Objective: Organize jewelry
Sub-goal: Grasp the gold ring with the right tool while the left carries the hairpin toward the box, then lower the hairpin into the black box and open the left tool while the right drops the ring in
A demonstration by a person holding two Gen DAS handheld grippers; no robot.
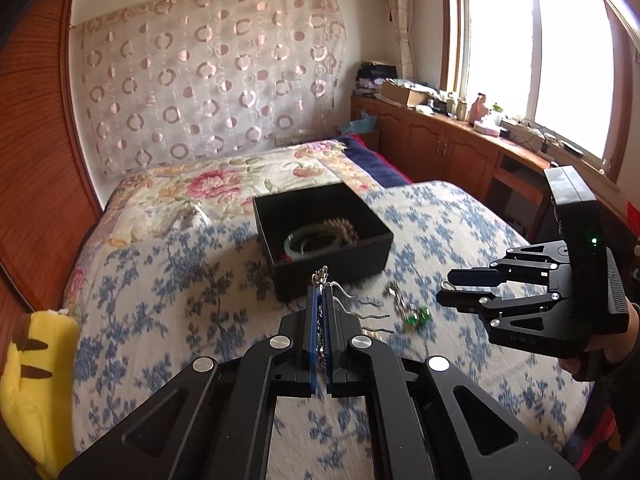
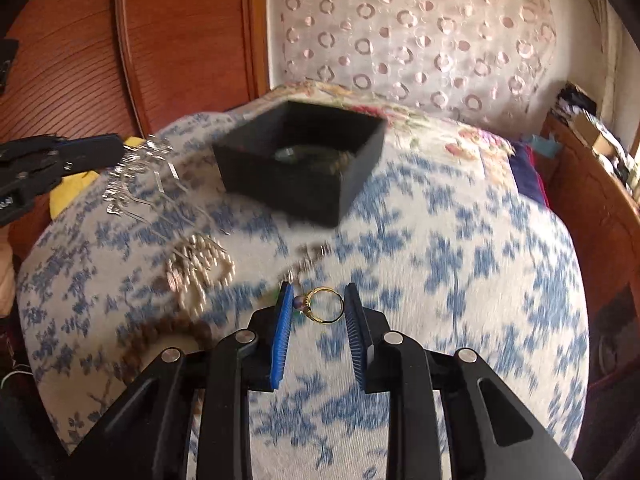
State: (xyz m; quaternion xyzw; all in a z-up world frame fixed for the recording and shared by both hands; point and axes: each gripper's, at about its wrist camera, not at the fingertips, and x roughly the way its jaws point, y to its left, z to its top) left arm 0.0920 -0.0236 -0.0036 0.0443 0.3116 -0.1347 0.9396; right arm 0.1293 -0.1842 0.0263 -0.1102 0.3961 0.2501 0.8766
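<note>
Right tongs (image 2: 316, 300) around gold ring (image 2: 325, 305), left tongs (image 1: 322, 300) clamping silver hairpin (image 1: 320, 276)

Count, both views:
- Grippers: 2, left gripper (image 1: 322, 292) and right gripper (image 2: 318, 304).
- Black box (image 1: 332, 258): 1.
- Green bangle (image 1: 310, 242) in box: 1.
- Bead bracelet (image 1: 344, 229) in box: 1.
- Gold ring (image 2: 325, 305): 1.
- Silver hair comb (image 2: 136, 178): 1.
- Green earrings (image 1: 416, 315): apparently 2, blurred.
- Pearl strand (image 2: 204, 270): 1.
- Yellow plush toy (image 1: 34, 364): 1.
</note>
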